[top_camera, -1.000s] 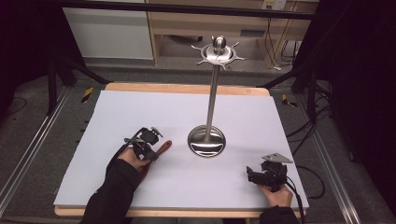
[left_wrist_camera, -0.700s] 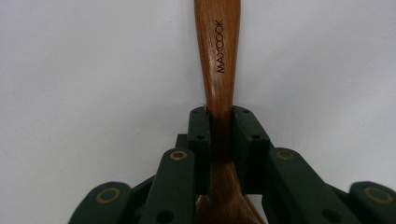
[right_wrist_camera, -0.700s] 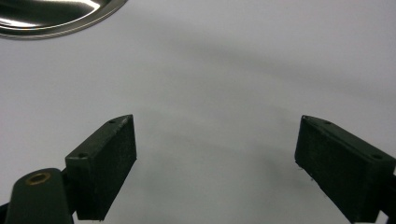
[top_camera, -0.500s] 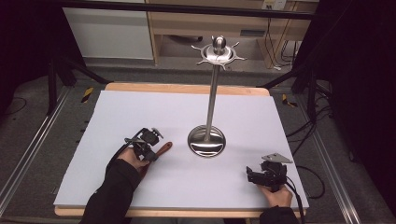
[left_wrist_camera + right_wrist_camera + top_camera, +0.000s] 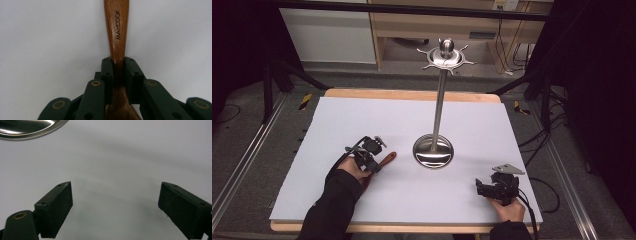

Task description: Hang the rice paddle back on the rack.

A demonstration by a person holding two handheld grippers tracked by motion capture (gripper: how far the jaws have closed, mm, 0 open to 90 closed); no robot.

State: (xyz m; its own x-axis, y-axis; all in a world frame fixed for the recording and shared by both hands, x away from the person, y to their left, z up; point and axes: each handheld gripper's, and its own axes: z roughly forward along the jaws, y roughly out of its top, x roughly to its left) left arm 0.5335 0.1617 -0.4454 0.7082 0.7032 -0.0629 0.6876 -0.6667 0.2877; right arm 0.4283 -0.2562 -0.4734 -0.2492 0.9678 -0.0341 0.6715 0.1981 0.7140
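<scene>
Left gripper: your left gripper (image 5: 373, 159) sits at the near-left part of the surface (image 5: 362, 120), and its jaws are clamped on a wooden utensil handle (image 5: 116, 32); in the left gripper view the handle's narrow neck is pinched between the two black pads (image 5: 108, 75).
Wooden handle: it lies flat on the white surface, just left of the stand's base; in the high view its brown free end (image 5: 386, 159) sticks out of your gripper toward the right and slightly away from you.
Long axis: it runs from your left hand (image 5: 352, 169) toward the stand's base, in line with the gripper's own jaws; in the left gripper view it goes straight up the picture, widening past the pads, with "MAXCOOK" printed along it.
Working end: hidden under your gripper and hand, so you cannot tell what kind of utensil it is.
Right gripper: your right gripper (image 5: 486, 188) rests at the near-right part of the surface, jaws wide apart with only bare white surface between them.
Metal stand: a tall steel utensil stand (image 5: 439, 100) rises upright from a round dished base (image 5: 433, 151) near the middle of the surface, with a ring of hooks and a ball knob on top; the base's rim (image 5: 32, 128) shows at the upper left of the right gripper view, well apart from those jaws.
</scene>
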